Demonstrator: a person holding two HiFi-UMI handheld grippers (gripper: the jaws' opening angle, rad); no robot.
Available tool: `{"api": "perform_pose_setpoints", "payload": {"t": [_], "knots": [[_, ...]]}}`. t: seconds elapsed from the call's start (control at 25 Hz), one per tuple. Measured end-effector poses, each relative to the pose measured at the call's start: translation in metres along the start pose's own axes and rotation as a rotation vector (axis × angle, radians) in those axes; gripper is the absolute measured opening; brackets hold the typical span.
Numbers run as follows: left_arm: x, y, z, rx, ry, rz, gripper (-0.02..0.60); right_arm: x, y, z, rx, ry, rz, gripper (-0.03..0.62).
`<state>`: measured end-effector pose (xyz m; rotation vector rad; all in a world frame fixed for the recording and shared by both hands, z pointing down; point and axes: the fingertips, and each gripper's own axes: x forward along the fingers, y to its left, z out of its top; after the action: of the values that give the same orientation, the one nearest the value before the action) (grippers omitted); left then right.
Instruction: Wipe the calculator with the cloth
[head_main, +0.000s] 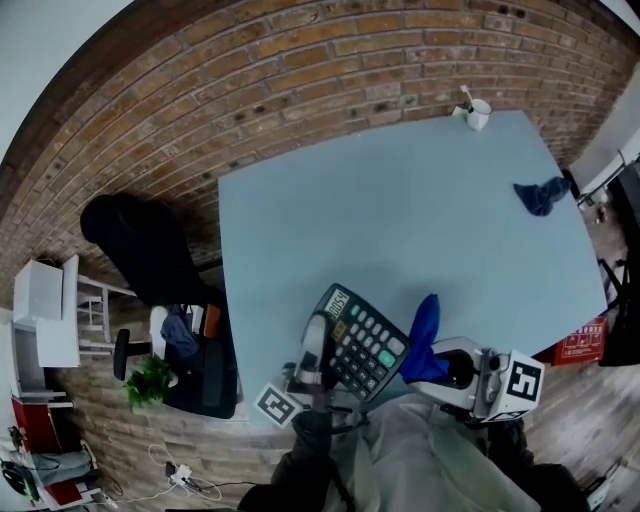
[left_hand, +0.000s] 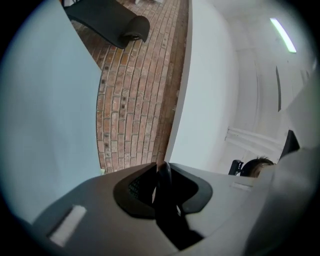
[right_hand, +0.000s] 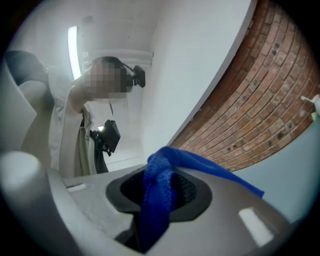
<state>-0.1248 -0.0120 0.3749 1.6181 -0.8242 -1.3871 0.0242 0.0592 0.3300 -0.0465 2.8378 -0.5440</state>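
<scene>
A dark calculator (head_main: 362, 342) with grey and green keys is held tilted above the near edge of the pale blue table (head_main: 400, 200). My left gripper (head_main: 317, 348) is shut on its left edge. In the left gripper view the calculator's thin dark edge (left_hand: 162, 200) stands between the jaws of the left gripper (left_hand: 161, 186). A blue cloth (head_main: 424, 338) hangs bunched just right of the calculator, close to or touching its edge. My right gripper (head_main: 442, 366) is shut on it. The right gripper view shows the cloth (right_hand: 157, 200) pinched in the right gripper (right_hand: 160, 196) and trailing off to the right.
A second blue cloth (head_main: 540, 195) lies near the table's right edge. A white cup (head_main: 478, 113) stands at the far right corner. A black chair (head_main: 150, 250), a small plant (head_main: 150, 382) and a white shelf (head_main: 45, 312) are on the brick floor at the left.
</scene>
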Motion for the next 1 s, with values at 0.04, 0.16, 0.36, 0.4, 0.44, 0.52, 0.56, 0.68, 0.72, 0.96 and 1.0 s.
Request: {"api": "perform_pose_setpoints", "payload": {"t": [0.04,0.16,0.36,0.4,0.44,0.52,0.56,0.68,0.72,0.96,1.0], "knots": [[0.001,0.0,0.001,-0.004,-0.012,0.0,0.057,0.008,0.009,-0.012,-0.003,0.053,0.024,0.106],[0.003,-0.001,0.003,-0.002,-0.019,0.002,0.057,0.028,0.035,-0.044,0.017,0.18,0.094,0.106],[-0.001,0.002,0.008,0.011,-0.02,0.016,0.057,0.022,0.018,-0.032,0.013,0.155,0.051,0.106],[-0.002,0.004,0.008,0.017,-0.017,0.023,0.057,0.015,0.005,-0.024,-0.007,0.118,0.015,0.106],[-0.004,0.006,0.008,0.024,-0.011,0.032,0.057,0.007,-0.009,-0.016,-0.029,0.078,-0.029,0.106],[-0.008,0.012,0.006,0.041,0.0,0.057,0.057,-0.005,-0.033,-0.008,-0.041,0.029,-0.119,0.106],[-0.01,0.015,0.005,0.048,0.002,0.071,0.057,-0.008,-0.04,-0.009,-0.03,0.029,-0.148,0.106],[-0.014,0.023,0.007,0.037,-0.012,0.095,0.057,0.001,-0.027,-0.031,0.031,0.083,-0.089,0.106],[-0.013,0.024,0.008,0.026,-0.016,0.092,0.057,0.009,-0.013,-0.043,0.053,0.122,-0.03,0.106],[-0.007,0.014,0.012,-0.008,0.007,0.022,0.057,0.029,0.011,-0.067,0.1,0.2,0.101,0.107],[-0.006,0.012,0.013,-0.013,0.015,0.004,0.058,0.025,0.001,-0.062,0.111,0.172,0.08,0.107]]}}
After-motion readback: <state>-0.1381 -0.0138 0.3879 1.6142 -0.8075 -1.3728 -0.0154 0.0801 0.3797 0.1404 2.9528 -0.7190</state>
